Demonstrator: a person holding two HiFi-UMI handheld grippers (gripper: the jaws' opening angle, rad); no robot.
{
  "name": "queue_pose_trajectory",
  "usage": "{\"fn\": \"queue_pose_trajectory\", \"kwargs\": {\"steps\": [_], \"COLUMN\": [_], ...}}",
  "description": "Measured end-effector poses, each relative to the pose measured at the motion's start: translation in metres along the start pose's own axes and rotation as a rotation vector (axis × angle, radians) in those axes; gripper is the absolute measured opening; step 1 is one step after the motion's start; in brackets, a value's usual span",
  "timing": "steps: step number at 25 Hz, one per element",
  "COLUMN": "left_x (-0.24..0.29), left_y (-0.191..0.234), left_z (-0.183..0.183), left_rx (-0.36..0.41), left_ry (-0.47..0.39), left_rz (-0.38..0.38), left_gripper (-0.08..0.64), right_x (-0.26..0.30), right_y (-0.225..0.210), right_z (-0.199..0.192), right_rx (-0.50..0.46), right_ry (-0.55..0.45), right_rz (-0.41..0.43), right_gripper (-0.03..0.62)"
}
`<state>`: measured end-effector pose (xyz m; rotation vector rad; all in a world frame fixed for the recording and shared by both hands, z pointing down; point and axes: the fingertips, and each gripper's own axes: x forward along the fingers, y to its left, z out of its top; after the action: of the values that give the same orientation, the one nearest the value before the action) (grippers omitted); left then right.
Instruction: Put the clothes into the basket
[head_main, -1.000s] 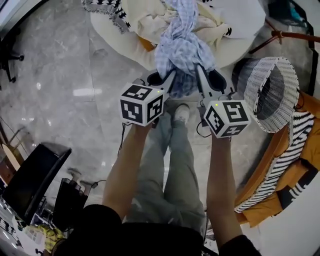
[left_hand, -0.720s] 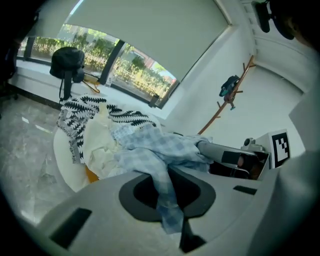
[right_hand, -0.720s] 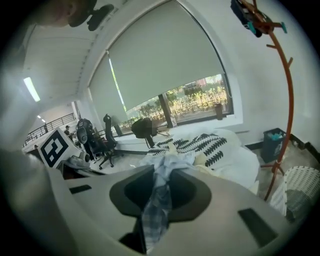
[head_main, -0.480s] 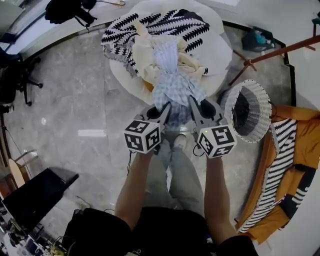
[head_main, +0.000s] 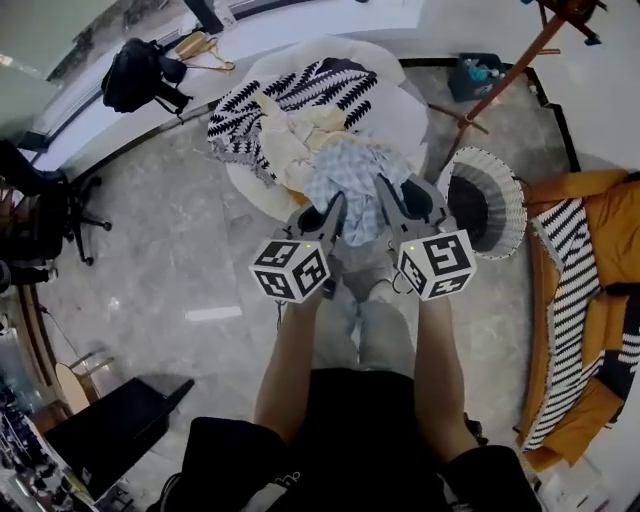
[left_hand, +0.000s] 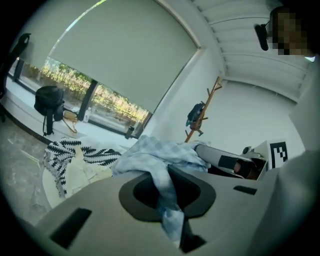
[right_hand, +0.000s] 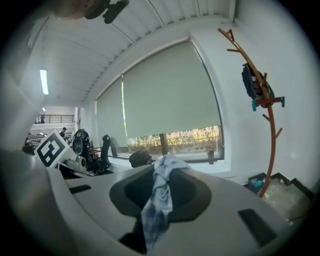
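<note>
Up since before, left gripper (head_main: 333, 212) and right gripper (head_main: 387, 200) hold blue checked shirt (head_main: 352, 178) above table (head_main: 405, 105), fingers (head_main: 329, 226) clamped on its fabric.

The room has a grey marble floor (head_main: 170, 240), shaded window (right_hand: 170, 95) and wooden coat stand (right_hand: 271, 150).

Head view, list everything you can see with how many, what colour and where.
Round table: one, white, ahead of the person.
Checked cotton shirt: one, pale blue and white, held above the table.
Leaf-patterned cloth: one, black and white, on the table.
Crumpled garment: one, cream, on the table.
Woven basket: one, white, on the floor, right.
Striped cloth: one, black and white, over orange seating, far right.
Wooden coat stand: one, brown, upper right.
Backpack: one, black, upper left.
Left gripper: one, grey, shut on the shirt.
Right gripper: one, grey, shut on the shirt.
</note>
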<state>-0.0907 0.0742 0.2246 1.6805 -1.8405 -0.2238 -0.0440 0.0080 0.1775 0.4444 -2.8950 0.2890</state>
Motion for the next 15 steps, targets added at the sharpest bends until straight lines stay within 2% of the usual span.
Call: {"fn": "queue_pose_trajectory", "kwargs": {"steps": [7,11,15], "left_x": [0.036,0.068,0.104], "left_y": [-0.098,-0.160,-0.226], "left_z": [0.027,0.026,0.022], "left_rx": [0.096,0.105,0.178], "left_ry": [0.012,0.036,0.078], "left_rz": [-0.155,-0.265,-0.364], "left_gripper": [0.037,0.037,0.037], "right_x": [-0.076,-0.126,-0.184], "right_y": [-0.061,-0.106,-0.152], "right_z": [0.053,0.073,0.087], "right_rx": [0.017,0.005,0.006], "right_ry": [-0.122,-0.170,-0.218], "right_rz": [-0.148,-0.259,-0.365], "right_gripper": [0.067,0.067,0.067]}}
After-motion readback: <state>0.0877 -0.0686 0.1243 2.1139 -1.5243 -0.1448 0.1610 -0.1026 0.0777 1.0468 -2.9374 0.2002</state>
